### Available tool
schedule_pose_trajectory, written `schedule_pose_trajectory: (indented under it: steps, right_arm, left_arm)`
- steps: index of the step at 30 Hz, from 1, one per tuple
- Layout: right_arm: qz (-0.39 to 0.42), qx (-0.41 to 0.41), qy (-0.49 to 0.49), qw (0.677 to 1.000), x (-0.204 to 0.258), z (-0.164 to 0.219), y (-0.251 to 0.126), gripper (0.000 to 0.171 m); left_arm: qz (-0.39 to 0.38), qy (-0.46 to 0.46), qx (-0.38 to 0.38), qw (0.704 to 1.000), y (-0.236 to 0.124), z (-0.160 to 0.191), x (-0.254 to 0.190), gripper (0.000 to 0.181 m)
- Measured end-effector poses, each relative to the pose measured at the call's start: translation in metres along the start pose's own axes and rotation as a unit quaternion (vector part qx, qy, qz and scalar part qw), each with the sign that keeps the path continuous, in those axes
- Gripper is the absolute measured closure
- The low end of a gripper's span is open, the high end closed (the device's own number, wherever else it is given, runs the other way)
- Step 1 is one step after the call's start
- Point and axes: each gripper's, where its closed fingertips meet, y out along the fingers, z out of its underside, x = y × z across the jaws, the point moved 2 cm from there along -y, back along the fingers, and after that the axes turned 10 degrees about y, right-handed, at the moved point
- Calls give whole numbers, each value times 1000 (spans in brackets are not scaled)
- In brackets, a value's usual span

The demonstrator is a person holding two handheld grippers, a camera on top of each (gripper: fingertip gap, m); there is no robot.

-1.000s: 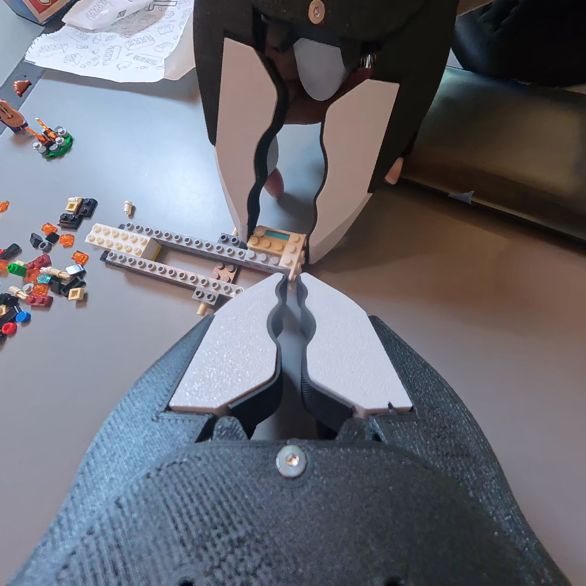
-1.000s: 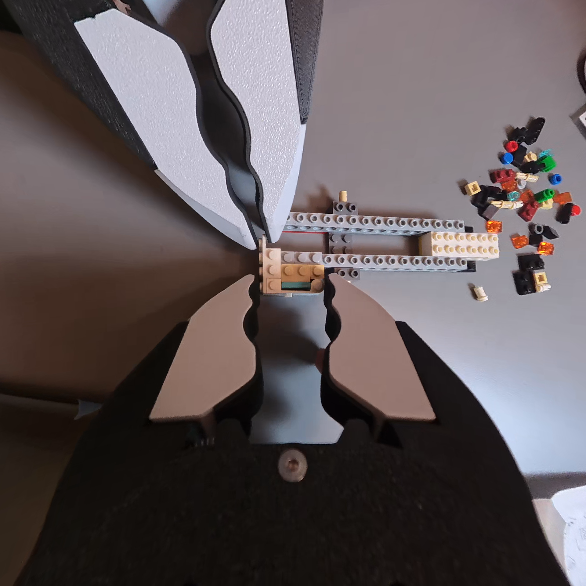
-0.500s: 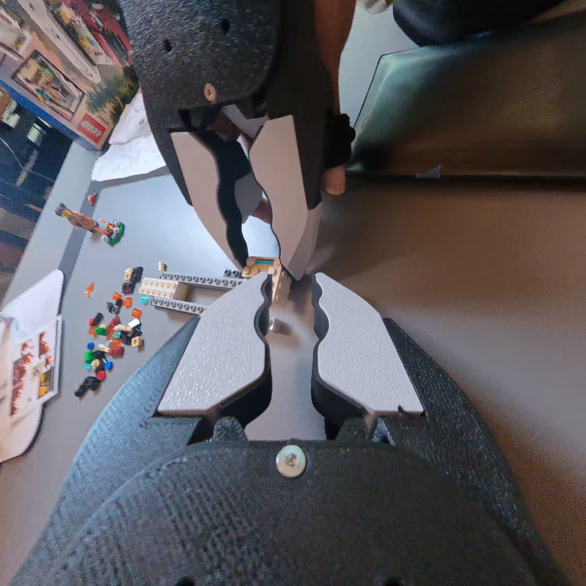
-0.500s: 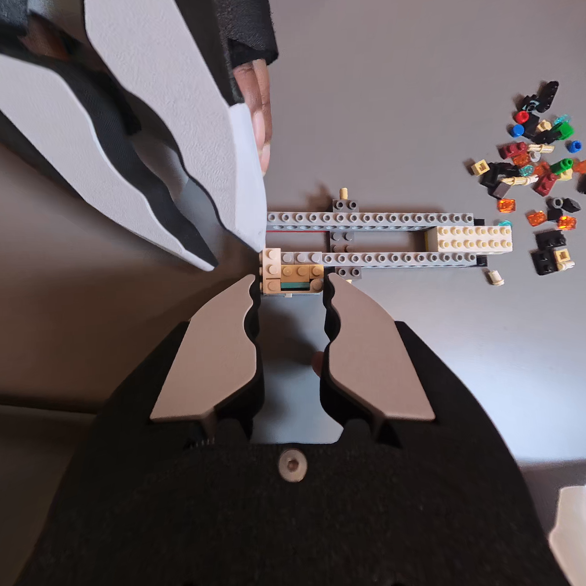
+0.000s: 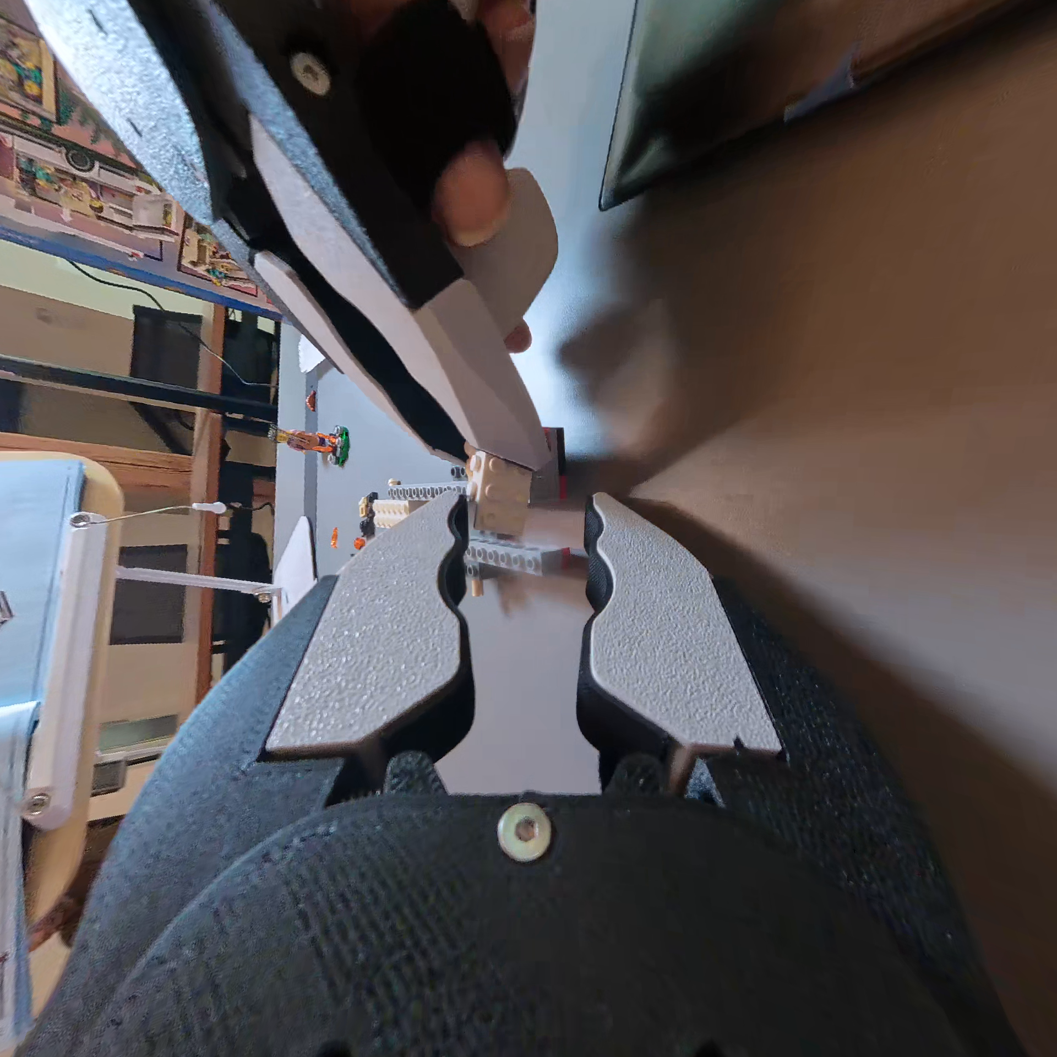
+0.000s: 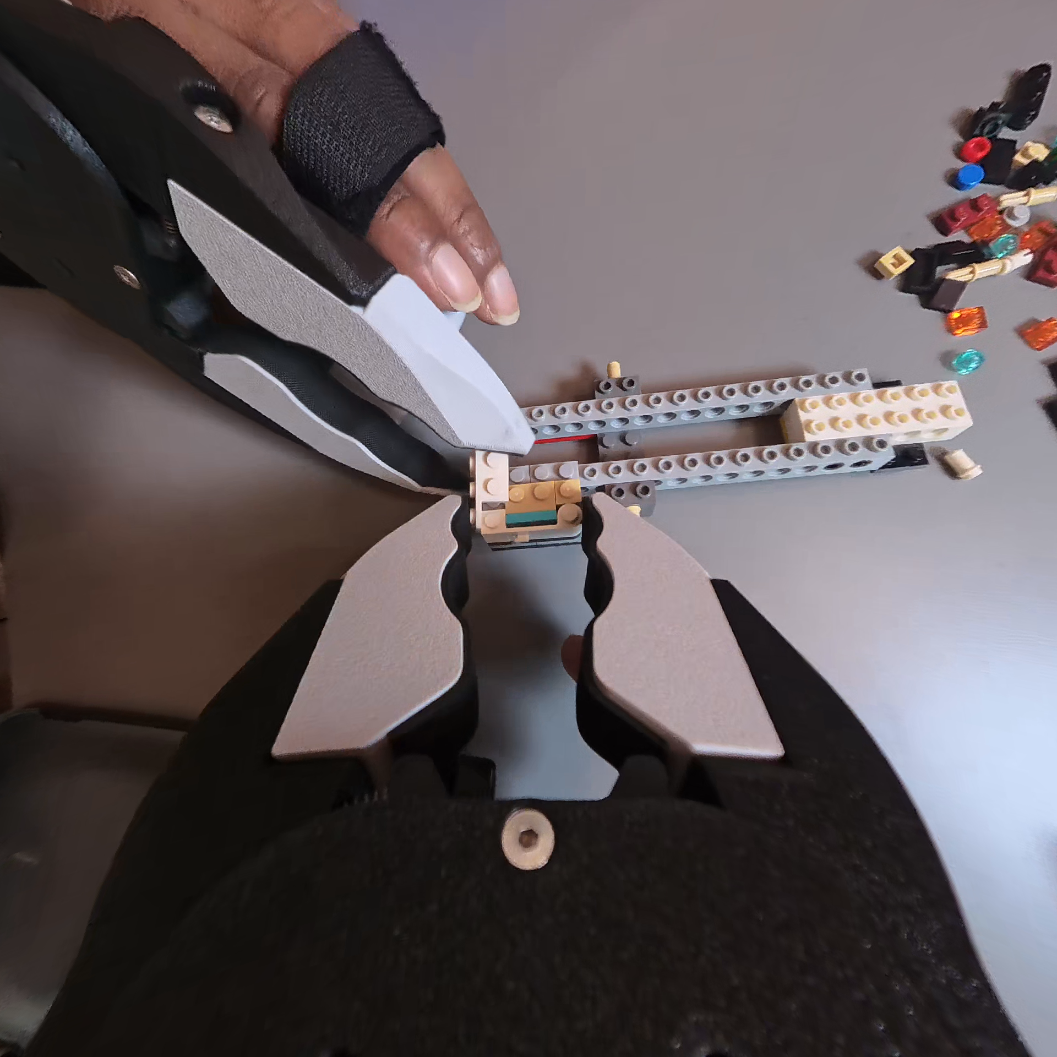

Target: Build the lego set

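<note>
Perhaps a workroom: wooden shelving (image 5: 200, 457), grey table (image 6: 715, 200).

- The lego frame (image 6: 715, 434) lies on the table (image 6: 743, 171), running from centre toward 3 o'clock
- The stacked block (image 6: 529, 503) sits on its 9 o'clock end, between the right gripper (image 6: 526, 515) fingertips
- The left gripper (image 6: 492, 452) comes from 10 o'clock, tips touching that block
- The loose pieces (image 6: 995, 229) lie well apart at 2 o'clock

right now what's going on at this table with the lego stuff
A person is building a lego frame on the grey table with two handheld tools. The right tool has its fingers on either side of the tan block at the frame's end. The left tool, open, presses a fingertip on that end. Loose pieces lie beyond.
</note>
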Motion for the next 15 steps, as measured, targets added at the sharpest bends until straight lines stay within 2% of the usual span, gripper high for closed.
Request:
schedule_pose_trajectory:
  steps: [1,8,15]
  right_arm:
    - [4,9,-3,1000,-1,3,1,134]
    - [81,49,-91,991,-4,11,6,133]
    - [79,59,-99,990,-4,12,7,133]
  left_arm:
    - [-2,7,4,1000,1,0,-1,144]
    - [4,-1,0,1000,1,-1,-2,146]
    - [12,-12,-5,1000,2,-3,-4,149]
